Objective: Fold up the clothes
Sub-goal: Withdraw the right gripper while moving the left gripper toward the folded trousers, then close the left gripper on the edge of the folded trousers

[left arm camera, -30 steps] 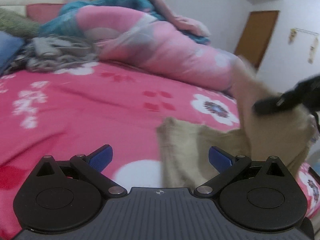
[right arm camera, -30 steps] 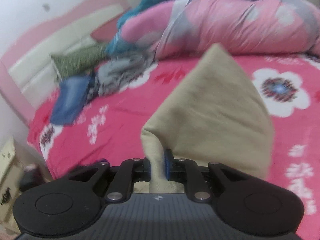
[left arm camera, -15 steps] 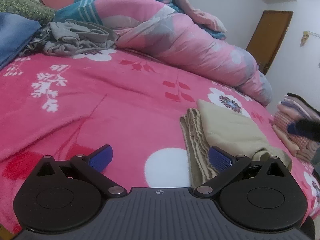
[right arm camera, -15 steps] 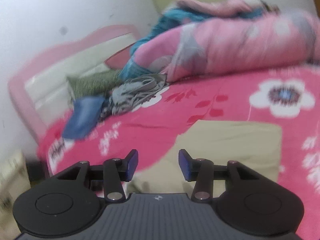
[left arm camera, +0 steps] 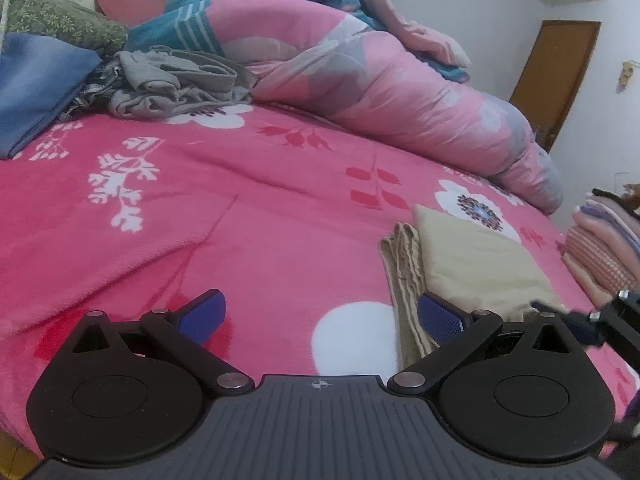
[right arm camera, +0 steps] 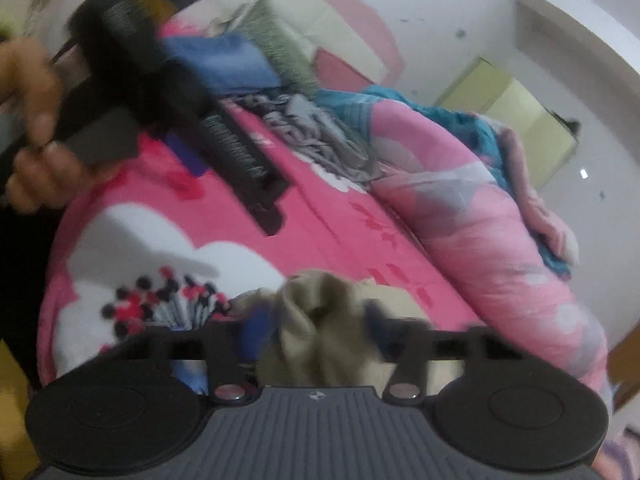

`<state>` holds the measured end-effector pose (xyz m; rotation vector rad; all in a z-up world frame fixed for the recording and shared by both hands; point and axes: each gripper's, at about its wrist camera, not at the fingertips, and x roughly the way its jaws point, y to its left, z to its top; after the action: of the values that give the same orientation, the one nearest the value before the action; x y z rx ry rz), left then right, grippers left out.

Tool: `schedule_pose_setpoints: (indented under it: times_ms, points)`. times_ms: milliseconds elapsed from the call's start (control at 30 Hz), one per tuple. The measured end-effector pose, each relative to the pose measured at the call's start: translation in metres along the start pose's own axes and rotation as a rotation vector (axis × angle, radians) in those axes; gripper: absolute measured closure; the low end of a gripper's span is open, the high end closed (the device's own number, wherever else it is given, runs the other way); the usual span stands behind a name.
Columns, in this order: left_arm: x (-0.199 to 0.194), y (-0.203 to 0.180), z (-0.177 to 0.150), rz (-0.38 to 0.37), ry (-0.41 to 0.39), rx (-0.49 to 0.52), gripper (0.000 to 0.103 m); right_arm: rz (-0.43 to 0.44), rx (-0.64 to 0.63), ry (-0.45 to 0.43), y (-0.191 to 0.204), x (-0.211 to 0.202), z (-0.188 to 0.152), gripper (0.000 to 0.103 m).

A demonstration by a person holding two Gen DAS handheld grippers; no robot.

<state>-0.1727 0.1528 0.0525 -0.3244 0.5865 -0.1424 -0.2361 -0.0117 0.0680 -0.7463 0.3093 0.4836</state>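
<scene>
The left tool [left arm camera: 319,312] hovers low over the pink flowered bed [left arm camera: 240,216] with its blue-padded fingers [left arm camera: 202,311] spread wide and nothing between them. The folded beige garment [left arm camera: 468,264] lies flat on the bed at about 2 o'clock from that tool, just beside its right finger, with a ribbed edge showing along its near left side. A stack of folded clothes [left arm camera: 604,248] sits at 3 o'clock at the bed's edge, near the garment. A rumpled pink quilt [left arm camera: 384,92] runs across 12 to 2 o'clock, and a heap of grey clothes [left arm camera: 176,84] lies at 11 o'clock beside a blue pillow [left arm camera: 36,84]. In the blurred right wrist view, the right tool [right arm camera: 316,336] has a bunched corner of the beige garment between its partly spread fingers; I cannot tell whether they grip it
</scene>
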Motion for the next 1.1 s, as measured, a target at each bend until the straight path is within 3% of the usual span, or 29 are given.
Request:
schedule_pose_setpoints:
  times_ms: [33, 167, 233, 300, 433, 567, 700, 733, 800, 867, 967, 1100]
  points:
    - [0.000, 0.000, 0.001, 0.006, -0.003, -0.004, 0.000, 0.020, 0.073, -0.005, -0.011, -0.003, 0.002, 0.092]
    - [0.002, 0.000, 0.004, 0.019, -0.011, -0.016, 0.000, 0.049, 0.323, -0.074, -0.052, -0.021, 0.004, 0.099]
    - [0.002, 0.000, 0.005, 0.024, -0.017, -0.015, 0.000, 0.085, 0.389, -0.160, -0.063, -0.033, 0.003, 0.103]
    - [0.003, 0.000, 0.008, 0.026, -0.020, -0.023, 0.000, 0.157, 0.378, -0.241, -0.058, -0.042, 0.000, 0.103]
    - [0.008, -0.001, 0.019, 0.018, -0.021, -0.045, 0.000, 0.129, 0.207, -0.152, -0.024, -0.029, -0.004, 0.103]
    - [0.006, -0.006, 0.023, -0.021, -0.020, -0.046, 0.000, 0.144, 0.312, -0.152, -0.038, -0.033, -0.011, 0.102]
    - [0.001, -0.011, 0.027, -0.118, -0.008, -0.095, 0.000, 0.171, 0.514, -0.195, -0.086, -0.053, -0.025, 0.101]
    - [-0.001, -0.015, 0.029, -0.144, -0.005, -0.102, 0.001, 0.174, 0.565, -0.204, -0.102, -0.055, -0.028, 0.098]
    - [-0.004, -0.025, 0.029, -0.193, 0.009, -0.094, 0.003, 0.186, 0.651, -0.213, -0.136, -0.052, -0.033, 0.082]
    - [-0.007, -0.034, 0.029, -0.240, 0.024, -0.085, 0.004, 0.243, 0.675, -0.183, -0.165, -0.039, -0.033, 0.052]
    - [-0.011, -0.049, 0.022, -0.266, 0.049, -0.032, 0.006, 0.339, 0.684, -0.108, -0.202, -0.010, -0.031, 0.026]
    - [-0.012, -0.057, 0.014, -0.294, 0.081, 0.024, 0.006, 0.432, 0.642, 0.028, -0.233, 0.044, -0.025, 0.016]
